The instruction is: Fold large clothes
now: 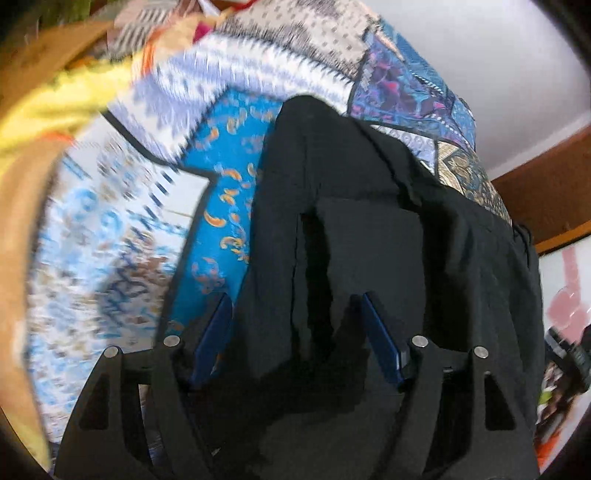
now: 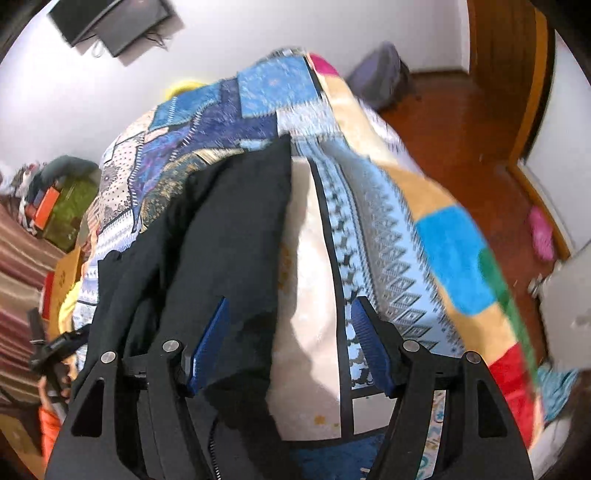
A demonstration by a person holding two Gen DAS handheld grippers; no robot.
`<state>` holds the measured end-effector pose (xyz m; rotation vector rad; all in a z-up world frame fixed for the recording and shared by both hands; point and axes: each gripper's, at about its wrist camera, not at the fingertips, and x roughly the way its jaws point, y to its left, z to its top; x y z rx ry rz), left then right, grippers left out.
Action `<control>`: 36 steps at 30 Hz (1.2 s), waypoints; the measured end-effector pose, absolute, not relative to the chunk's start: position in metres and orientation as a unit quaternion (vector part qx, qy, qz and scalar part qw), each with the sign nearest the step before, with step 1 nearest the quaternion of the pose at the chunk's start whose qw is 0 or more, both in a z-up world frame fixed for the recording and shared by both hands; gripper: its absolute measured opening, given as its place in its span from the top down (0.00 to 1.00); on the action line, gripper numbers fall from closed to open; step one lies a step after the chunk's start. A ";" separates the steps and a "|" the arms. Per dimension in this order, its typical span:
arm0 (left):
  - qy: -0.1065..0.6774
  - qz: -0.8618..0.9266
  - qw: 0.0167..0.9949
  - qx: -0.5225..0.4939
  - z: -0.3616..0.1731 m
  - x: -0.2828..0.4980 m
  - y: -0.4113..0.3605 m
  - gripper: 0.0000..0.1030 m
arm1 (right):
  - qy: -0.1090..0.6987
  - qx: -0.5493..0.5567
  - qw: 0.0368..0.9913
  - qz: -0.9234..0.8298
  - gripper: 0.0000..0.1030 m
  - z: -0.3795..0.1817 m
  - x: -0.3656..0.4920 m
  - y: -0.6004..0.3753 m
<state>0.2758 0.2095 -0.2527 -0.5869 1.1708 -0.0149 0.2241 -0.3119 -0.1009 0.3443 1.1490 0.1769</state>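
A large black garment lies lengthwise on a bed with a patchwork blue, white and tan cover. In the left wrist view my left gripper is open, its blue pads standing on either side of a fold of the black cloth. In the right wrist view the same black garment lies left of centre. My right gripper is open, with the garment's right edge between the blue pads and the bed cover beneath.
A yellow cloth lies at the bed's far left. Wooden floor runs beside the bed, with a pink slipper and a grey bag on it. A dark screen hangs on the white wall. Boxes and clutter stand at left.
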 end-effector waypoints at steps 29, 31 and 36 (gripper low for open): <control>0.504 -0.009 0.839 -0.202 -0.219 0.315 0.192 0.89 | 0.540 0.177 0.790 0.230 0.91 -0.090 0.305 -0.258; 0.486 -0.009 0.849 -0.206 -0.202 0.312 0.197 0.90 | 0.525 0.154 0.805 0.229 0.92 -0.080 0.314 -0.245; 0.466 0.009 0.867 -0.177 -0.183 0.319 0.202 0.90 | 0.504 0.134 0.824 0.220 0.92 -0.075 0.335 -0.224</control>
